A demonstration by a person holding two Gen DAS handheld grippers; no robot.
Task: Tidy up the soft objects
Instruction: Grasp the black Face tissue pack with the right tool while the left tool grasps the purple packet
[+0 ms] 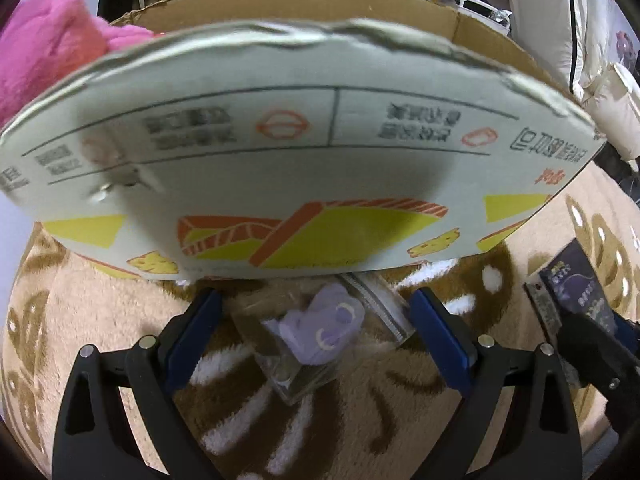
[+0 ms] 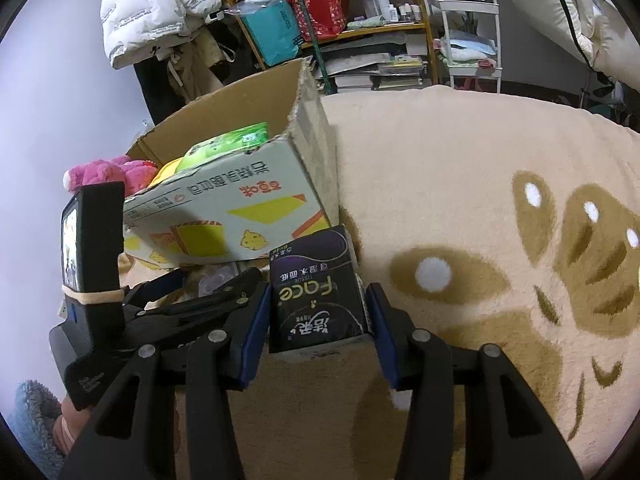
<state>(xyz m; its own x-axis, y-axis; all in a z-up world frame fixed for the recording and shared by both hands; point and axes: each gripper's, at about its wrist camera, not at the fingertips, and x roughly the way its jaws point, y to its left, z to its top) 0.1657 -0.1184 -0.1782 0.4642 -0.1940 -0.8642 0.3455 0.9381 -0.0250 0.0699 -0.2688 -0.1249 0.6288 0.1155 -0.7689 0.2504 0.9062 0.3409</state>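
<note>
A clear plastic bag with a lilac soft item (image 1: 324, 334) lies on the plush rug in front of the cardboard box (image 1: 304, 168). My left gripper (image 1: 316, 320) is open, its blue pads either side of the bag, not touching it. My right gripper (image 2: 318, 304) is shut on a black tissue pack (image 2: 316, 292) and holds it just right of the box (image 2: 224, 208). The pack also shows in the left wrist view (image 1: 580, 292). A pink plush toy (image 2: 108, 174) and a green packet (image 2: 228, 140) sit in the box.
The beige rug with brown pattern (image 2: 480, 240) spreads to the right. Behind stand a yellow shelf (image 2: 340, 20) full of goods, a white cart (image 2: 472, 40) and hanging white jackets (image 2: 152, 8). The left gripper's body (image 2: 96, 256) is at my right gripper's left.
</note>
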